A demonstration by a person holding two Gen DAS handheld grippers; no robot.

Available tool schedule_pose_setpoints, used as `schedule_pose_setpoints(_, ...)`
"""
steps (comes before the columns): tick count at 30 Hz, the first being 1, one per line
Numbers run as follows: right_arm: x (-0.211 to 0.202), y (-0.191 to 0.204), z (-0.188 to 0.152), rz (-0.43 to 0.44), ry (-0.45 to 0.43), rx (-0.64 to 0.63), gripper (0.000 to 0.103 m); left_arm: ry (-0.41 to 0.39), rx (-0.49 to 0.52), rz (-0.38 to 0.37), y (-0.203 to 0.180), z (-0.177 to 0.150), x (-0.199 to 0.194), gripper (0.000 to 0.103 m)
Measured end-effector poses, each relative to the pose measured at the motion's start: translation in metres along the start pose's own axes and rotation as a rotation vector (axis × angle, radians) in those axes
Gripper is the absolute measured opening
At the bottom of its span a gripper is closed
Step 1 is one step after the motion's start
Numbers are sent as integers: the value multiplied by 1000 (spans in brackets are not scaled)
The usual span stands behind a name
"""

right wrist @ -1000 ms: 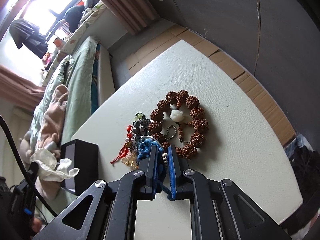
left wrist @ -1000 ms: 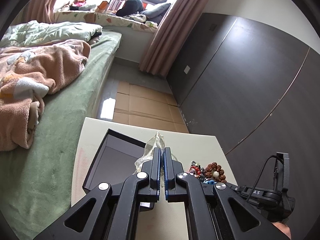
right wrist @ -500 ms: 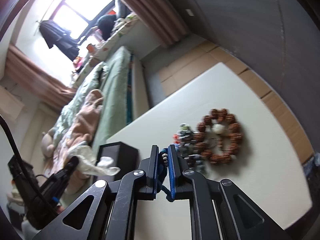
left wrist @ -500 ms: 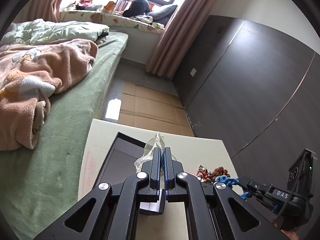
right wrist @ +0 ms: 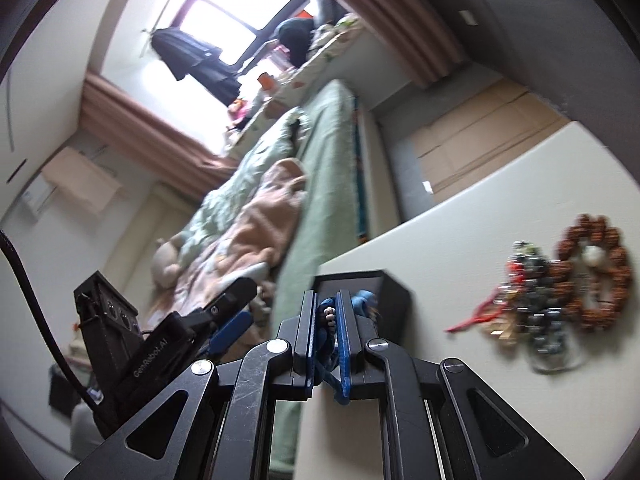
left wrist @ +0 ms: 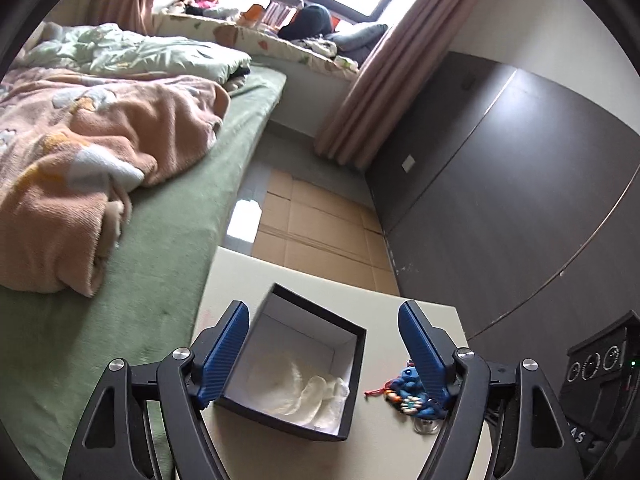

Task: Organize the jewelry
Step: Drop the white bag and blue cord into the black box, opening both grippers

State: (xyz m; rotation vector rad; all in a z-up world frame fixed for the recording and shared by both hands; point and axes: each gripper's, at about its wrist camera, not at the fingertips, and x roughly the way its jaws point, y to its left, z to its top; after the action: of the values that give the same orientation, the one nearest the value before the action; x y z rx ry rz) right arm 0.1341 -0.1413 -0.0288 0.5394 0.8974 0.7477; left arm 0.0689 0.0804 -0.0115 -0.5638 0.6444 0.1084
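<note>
Now, in the left wrist view, my left gripper [left wrist: 322,340] is opening its jaws wide, with nothing pressed between the blue pads. Under them stands the black box [left wrist: 298,364], open, with a white crumpled bag [left wrist: 316,394] inside at about 5 o'clock. At 3 o'clock of the box a blue ornament [left wrist: 408,390] hangs over the cream table [left wrist: 380,304].

In the right wrist view, my right gripper [right wrist: 323,340] is pressed together on that blue ornament [right wrist: 326,334]. At 3 o'clock lie a brown bead bracelet [right wrist: 596,276] and a darker jewelry heap [right wrist: 536,320], blurred.
</note>
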Motion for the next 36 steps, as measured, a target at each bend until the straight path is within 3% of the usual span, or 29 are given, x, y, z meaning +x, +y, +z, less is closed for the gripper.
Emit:
schedule_pose_setpoints(6, 29, 15, -6, 90, 39, -13, 11, -13, -79, 46, 19, 4, -7, 78)
schedule_pose_setpoints(7, 35, 16, -7, 72, 48, -17, 13, -10, -90, 53, 21, 4, -7, 78)
schedule_pose_setpoints(9, 49, 16, -10, -10, 111, -25, 48, 8, -103, 52, 25, 4, -6, 78)
schedule_pose_setpoints(10, 53, 12, -12, -33, 138, -10, 70, 18, -107, 55, 26, 3, -6, 78)
schedule_pose_setpoints(12, 49, 5, -13, -60, 121, 9, 71, 33, -113, 57, 27, 2, -5, 83)
schedule_pose_setpoints(14, 41, 1, -12, -80, 120, 3, 72, 30, -118, 54, 27, 2, -6, 103)
schedule_pose_setpoints(15, 34, -2, -11, -92, 116, 3, 73, 14, -120, 47, 25, 0, -9, 103)
schedule_pose_setpoints(17, 20, -7, -8, -118, 97, 2, 96, -4, -111, 24, 22, -2, -11, 103)
schedule_pose_setpoints(18, 11, -9, -7, -123, 80, 3, 100, -2, -102, 15, 19, -3, -11, 103)
schedule_pose_setpoints(30, -72, -44, 5, -231, -97, 27, 103, 22, 50, -49, -26, -23, -6, 103)
schedule_pose_setpoints(36, -83, -59, 9, -285, -49, 32, 103, 115, 113, -72, -48, -38, 10, 103)
